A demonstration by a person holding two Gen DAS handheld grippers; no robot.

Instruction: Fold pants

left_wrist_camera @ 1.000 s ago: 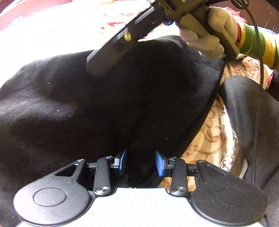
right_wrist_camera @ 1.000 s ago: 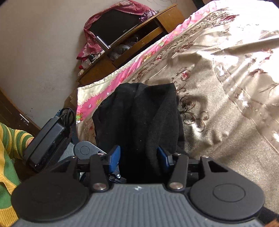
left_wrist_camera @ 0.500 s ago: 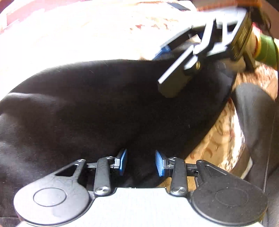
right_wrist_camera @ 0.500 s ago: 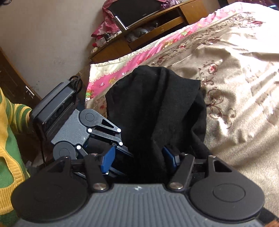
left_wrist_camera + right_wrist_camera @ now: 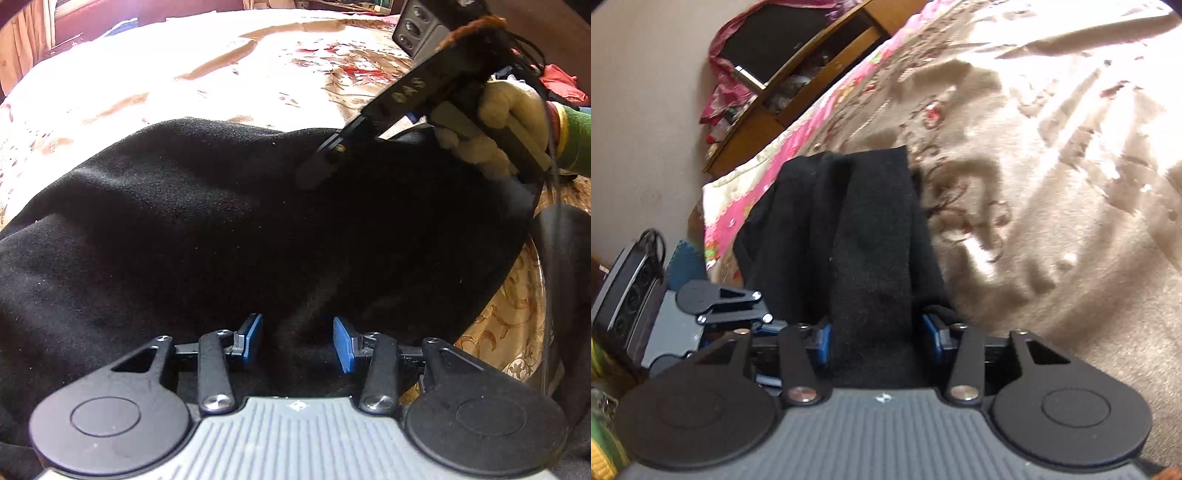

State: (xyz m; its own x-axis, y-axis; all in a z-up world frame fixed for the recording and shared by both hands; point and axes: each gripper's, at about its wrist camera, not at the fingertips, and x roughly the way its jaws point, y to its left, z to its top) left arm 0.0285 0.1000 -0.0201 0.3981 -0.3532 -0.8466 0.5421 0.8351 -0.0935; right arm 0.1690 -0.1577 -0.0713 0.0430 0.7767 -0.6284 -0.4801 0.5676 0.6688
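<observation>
Black fleece pants (image 5: pixel 221 236) lie bunched on a beige floral bedspread (image 5: pixel 258 74). My left gripper (image 5: pixel 297 341) has its blue pads around a fold of the black fabric and grips it. In the left wrist view the right gripper (image 5: pixel 369 140), held by a gloved hand, holds the far edge of the pants. In the right wrist view the right gripper (image 5: pixel 877 338) is shut on a thick strip of the pants (image 5: pixel 864 229), lifted above the bed. The left gripper (image 5: pixel 731 306) shows beside it at the lower left.
The bedspread (image 5: pixel 1052 184) stretches to the right, with a pink floral border (image 5: pixel 820 122). A wooden cabinet (image 5: pixel 783 92) with a dark screen stands by the wall. A dark-clad leg (image 5: pixel 565 295) is at the right edge of the left wrist view.
The right gripper swung across the pants and back while holding the far edge; the fabric between the grippers has been pulled out longer. The left gripper kept its grip.
</observation>
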